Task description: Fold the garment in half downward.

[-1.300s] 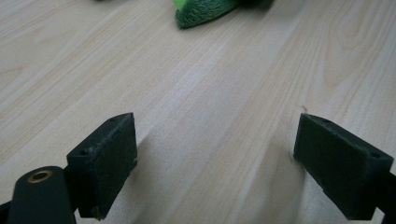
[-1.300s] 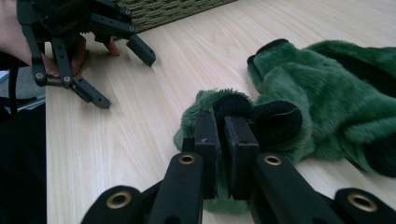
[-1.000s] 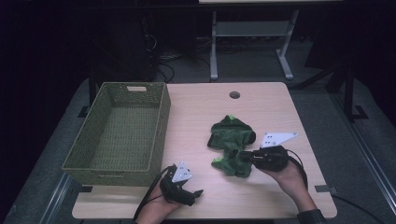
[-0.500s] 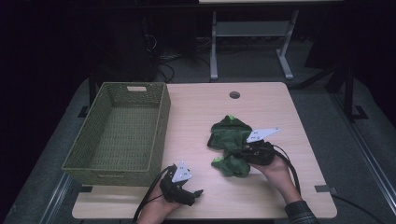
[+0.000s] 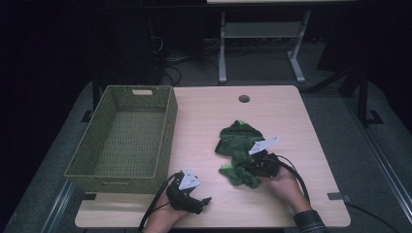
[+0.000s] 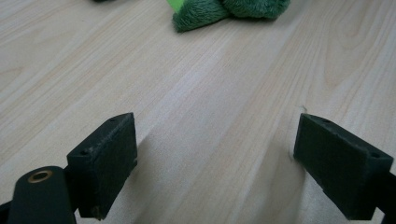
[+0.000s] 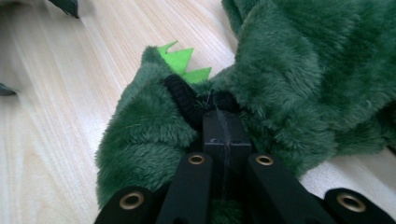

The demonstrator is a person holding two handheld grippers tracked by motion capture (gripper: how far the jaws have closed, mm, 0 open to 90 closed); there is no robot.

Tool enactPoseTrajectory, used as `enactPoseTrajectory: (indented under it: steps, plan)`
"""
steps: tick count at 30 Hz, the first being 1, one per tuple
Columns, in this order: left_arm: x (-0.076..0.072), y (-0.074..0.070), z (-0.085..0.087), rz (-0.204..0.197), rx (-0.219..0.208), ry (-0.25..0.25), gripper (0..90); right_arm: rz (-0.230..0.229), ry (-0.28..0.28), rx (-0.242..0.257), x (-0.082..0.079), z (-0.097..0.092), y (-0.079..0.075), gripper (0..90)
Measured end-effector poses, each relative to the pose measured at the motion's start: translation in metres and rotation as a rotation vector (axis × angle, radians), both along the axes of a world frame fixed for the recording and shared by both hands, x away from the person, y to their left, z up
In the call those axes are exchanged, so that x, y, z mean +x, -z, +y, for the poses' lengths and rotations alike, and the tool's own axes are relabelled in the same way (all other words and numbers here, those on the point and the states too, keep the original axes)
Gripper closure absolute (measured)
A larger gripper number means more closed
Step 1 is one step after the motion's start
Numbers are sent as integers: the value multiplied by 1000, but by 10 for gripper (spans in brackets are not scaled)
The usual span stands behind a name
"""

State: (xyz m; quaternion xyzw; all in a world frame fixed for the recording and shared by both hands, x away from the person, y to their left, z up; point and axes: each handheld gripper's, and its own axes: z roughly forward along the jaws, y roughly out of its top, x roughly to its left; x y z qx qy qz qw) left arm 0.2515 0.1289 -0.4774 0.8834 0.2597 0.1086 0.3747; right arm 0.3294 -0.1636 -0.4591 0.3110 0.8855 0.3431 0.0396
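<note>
One green plush garment (image 5: 238, 148) lies crumpled on the wooden table (image 5: 291, 116), right of centre in the high view, with one row of bright green felt spikes (image 7: 182, 63) showing in the right gripper view. Two claws are in use, one in each of the person's two hands. The right claw (image 5: 252, 167), in the lower middle-right of the high view, has its jaws pressed together with a fold of the plush fabric and one black trim edge (image 7: 180, 98) pinched at their tips, as the right gripper view shows from close up; the jaws have just finished closing on it. The left claw (image 5: 197, 204) sits low in the frame near the table's front edge, well apart from the garment, and its two black pads (image 6: 105, 161) stand spread wide over bare wood with nothing between them. One woven basket (image 5: 167, 126) stands at the left of the table, its inside bare. One round hole (image 5: 244, 98) marks the tabletop near its far edge.
</note>
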Motion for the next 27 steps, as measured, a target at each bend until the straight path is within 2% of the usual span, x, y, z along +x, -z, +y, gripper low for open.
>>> enactPoseTrajectory:
  steps: [4, 9, 15, 18, 20, 22, 23, 27]
  plan:
    - [0, 0, 0, 0, -1, -2, 126, -37, 3, -31, -4, 4, 0, 900]
    - [0, -1, -2, 6, 10, -9, 126, -23, 13, 30, -2, -3, -3, 888]
    - [2, -3, -6, 18, 30, -23, 127, -67, 29, 63, -5, -9, -14, 784]
    - [2, -5, -9, 26, 39, -25, 136, -70, 41, 100, -6, -15, -20, 714]
    - [2, -6, -13, 28, 48, -10, 140, -70, 51, 117, -6, -20, -23, 652]
    - [2, -9, -17, 29, 42, 5, 154, -69, 58, 138, -7, -25, -26, 637]
    - [3, -11, -18, 28, 38, 8, 167, -83, 65, 149, -7, -28, -28, 627]
    - [8, -21, -25, -6, 61, 26, 201, -93, 78, 129, -6, -32, -33, 549]
